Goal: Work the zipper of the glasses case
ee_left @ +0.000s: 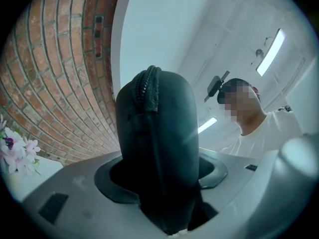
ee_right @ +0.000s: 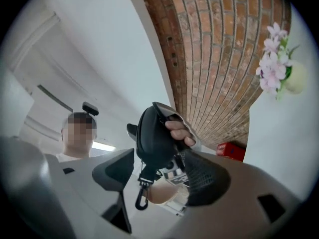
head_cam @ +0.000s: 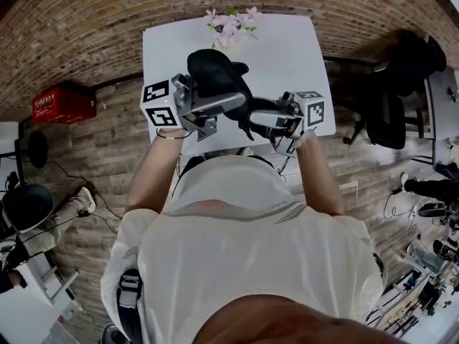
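The glasses case (head_cam: pixel 215 74), a smooth black oval shell with a ribbed zipper (ee_left: pixel 149 83) along its ridge, was clamped in the left gripper (head_cam: pixel 222 106) above the white table (head_cam: pixel 287 56). Its long axis ran from far left to near right. The right gripper (head_cam: pixel 258 120) had its jaws apart, with the case's strap and black snap clip (ee_right: pixel 141 198) hanging between them. Pink flowers (head_cam: pixel 231 24) stood at the table's far edge, beyond them a brick wall (head_cam: pixel 86 27), below a plank floor (head_cam: pixel 115 149).

The case (ee_left: pixel 159 148) hides the jaw tips of the left gripper (ee_left: pixel 167 203); its zipper pull cannot be made out.
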